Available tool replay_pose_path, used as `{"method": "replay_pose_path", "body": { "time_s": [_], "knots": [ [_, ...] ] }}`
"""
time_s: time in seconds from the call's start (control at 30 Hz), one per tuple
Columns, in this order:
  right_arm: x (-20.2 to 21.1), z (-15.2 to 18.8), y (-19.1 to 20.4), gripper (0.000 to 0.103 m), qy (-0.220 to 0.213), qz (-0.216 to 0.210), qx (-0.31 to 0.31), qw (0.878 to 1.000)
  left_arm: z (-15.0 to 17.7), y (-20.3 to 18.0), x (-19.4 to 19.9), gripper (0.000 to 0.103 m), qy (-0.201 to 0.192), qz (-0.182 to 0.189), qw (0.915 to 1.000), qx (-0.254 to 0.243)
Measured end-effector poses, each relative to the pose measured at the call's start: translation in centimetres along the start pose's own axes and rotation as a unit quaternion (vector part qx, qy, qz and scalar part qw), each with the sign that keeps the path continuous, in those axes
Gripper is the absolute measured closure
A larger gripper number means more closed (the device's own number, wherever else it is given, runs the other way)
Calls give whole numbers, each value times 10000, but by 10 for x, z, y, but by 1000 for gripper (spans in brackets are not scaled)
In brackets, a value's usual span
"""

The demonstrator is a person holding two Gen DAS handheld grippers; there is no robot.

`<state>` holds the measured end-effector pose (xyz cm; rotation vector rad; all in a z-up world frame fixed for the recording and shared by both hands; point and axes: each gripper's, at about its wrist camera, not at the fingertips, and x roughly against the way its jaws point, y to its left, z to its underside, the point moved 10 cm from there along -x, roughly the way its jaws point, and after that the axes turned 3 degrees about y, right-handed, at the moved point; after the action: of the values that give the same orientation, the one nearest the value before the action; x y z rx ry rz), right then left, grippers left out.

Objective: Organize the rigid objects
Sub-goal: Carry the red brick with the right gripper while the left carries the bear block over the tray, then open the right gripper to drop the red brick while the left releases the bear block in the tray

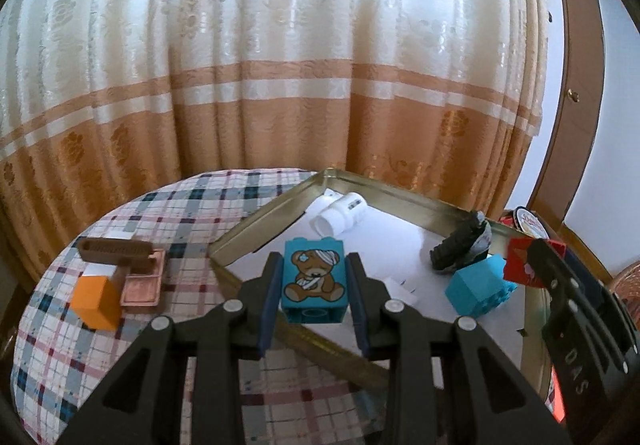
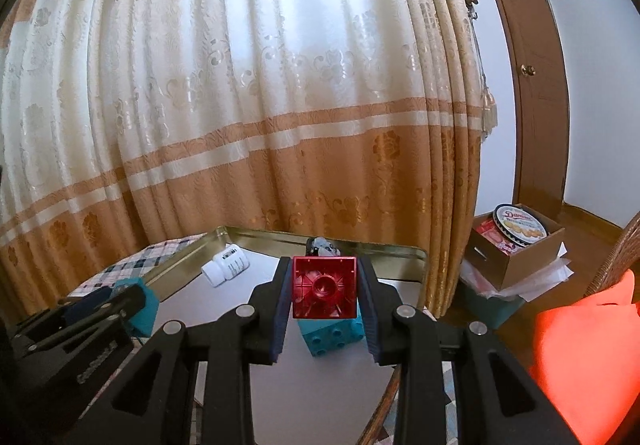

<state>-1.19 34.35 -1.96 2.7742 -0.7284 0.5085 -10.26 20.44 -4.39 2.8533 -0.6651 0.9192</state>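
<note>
Cream-and-orange curtains (image 1: pixel 280 65) hang behind a round table spread with a plaid cloth (image 1: pixel 120 345), where a shallow gold-rimmed tin tray (image 1: pixel 260 217) serves as the collecting point for a scatter of hard toys. Poised over the tray's near rim, the left gripper (image 1: pixel 314 281) has its jaws clamped narrow on a teal block printed with a bandaged teddy bear (image 1: pixel 314 277), carried clear of the surface. To its right, the right gripper (image 2: pixel 324 287) pinches a red block (image 2: pixel 324 285) by its sides, hollow underside toward the camera, held above a plain teal block (image 2: pixel 336 333) that already lies in the tray. A white bottle (image 1: pixel 340 217) on its side and a dark grey toy (image 1: pixel 460 245) rest farther back in the tray, while an orange block (image 1: pixel 96 301) and a brown comb-like piece with a pink tile (image 1: pixel 124 265) wait outside on the cloth. Both hands appear to be mid-delivery, each bringing a block to the tray. The next move calls for lowering each block onto bare tray floor, clear of the pieces already there, then easing the jaws apart before going for the items left on the cloth.
</note>
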Motion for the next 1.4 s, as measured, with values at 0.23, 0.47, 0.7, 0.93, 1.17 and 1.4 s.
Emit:
{"method": "replay_pose_path", "body": {
  "time_s": [0.23, 0.47, 0.7, 0.93, 1.17, 1.4],
  "knots": [
    [-5, 3, 0, 69, 113, 3, 15, 9999, 7, -18, -17, 72, 161, 94, 9997, -180],
    [-11, 6, -6, 69, 261, 34, -132, 9996, 5, -35, -27, 72, 212, 174, 9990, -348],
    [-14, 9, -5, 69, 336, 108, -98, 9993, 6, -34, -37, 72, 295, 123, 9988, -369],
    [-18, 11, -8, 69, 440, 138, -169, 9988, 9, -33, -43, 72, 340, 52, 9986, -403],
    [-20, 11, -9, 69, 464, 149, -158, 9987, 8, -34, -45, 72, 349, 0, 9984, -447],
    [-23, 14, -10, 69, 564, 140, -161, 9982, 6, -32, -47, 72, 350, -98, 9982, -479]
  ]
}}
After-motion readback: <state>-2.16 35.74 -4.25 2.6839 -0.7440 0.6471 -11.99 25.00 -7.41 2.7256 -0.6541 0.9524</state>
